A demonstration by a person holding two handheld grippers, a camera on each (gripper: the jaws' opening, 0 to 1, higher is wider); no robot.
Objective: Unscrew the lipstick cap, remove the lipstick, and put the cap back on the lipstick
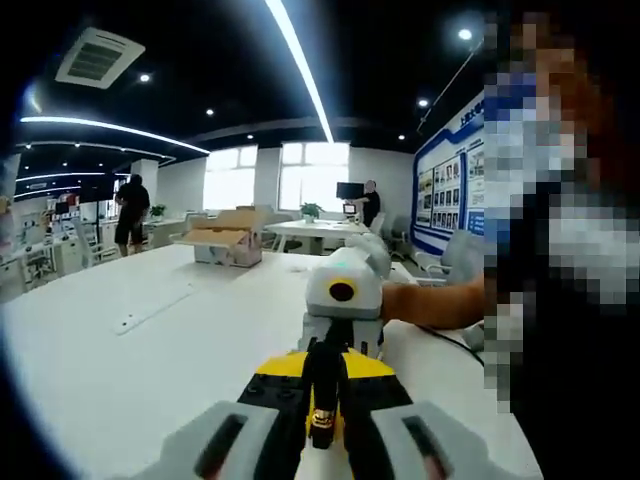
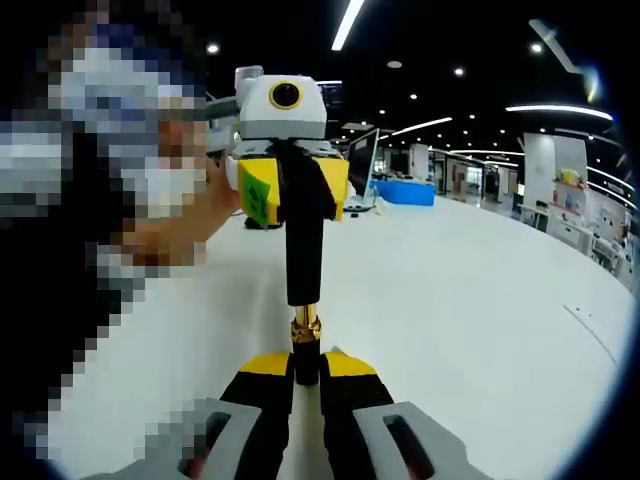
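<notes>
A slim black lipstick (image 2: 303, 250) with a gold band (image 2: 305, 325) is held level above the white table (image 2: 470, 300), spanning the two grippers, which face each other. In the right gripper view, my right gripper (image 2: 306, 365) is shut on the end by the gold band. My left gripper (image 2: 297, 195), with yellow jaws, is shut on the far end. In the left gripper view, my left gripper (image 1: 323, 375) clamps the black lipstick (image 1: 322, 385), and a gold end (image 1: 322, 420) shows near the camera. The right gripper (image 1: 333, 345) holds the other end just beyond.
A person's hand (image 1: 430, 305) holds the right gripper from the right side. A cardboard box (image 1: 230, 238) stands far back on the table (image 1: 120, 340), and a thin cable (image 1: 450, 342) lies at the right. A monitor (image 2: 360, 165) stands behind the left gripper. People stand in the distance.
</notes>
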